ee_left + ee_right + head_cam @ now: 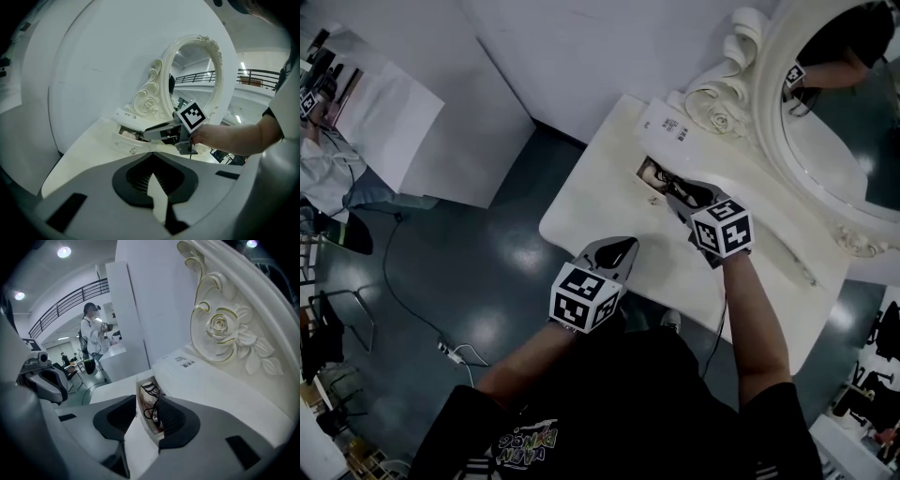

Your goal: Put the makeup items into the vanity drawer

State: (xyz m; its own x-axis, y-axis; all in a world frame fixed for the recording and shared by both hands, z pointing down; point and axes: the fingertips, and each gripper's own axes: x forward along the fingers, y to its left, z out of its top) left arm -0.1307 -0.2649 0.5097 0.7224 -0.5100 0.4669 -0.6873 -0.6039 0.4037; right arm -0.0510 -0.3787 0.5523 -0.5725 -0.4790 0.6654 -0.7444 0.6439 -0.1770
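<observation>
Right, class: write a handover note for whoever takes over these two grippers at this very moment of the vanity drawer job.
Left gripper: shut, empty, held over the near edge of the vanity top.
Right gripper: jaws open, nothing gripped, tips over the open drawer.
Makeup items lie inside the drawer; no others show on the vanity top.
Done: items seem to be in.
Left: draw the right gripper back; probably push the drawer shut.

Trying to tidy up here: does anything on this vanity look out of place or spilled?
Nothing looks spilled or broken. The only thing that stands out is the drawer, which is open, with makeup lying jumbled inside.
</observation>
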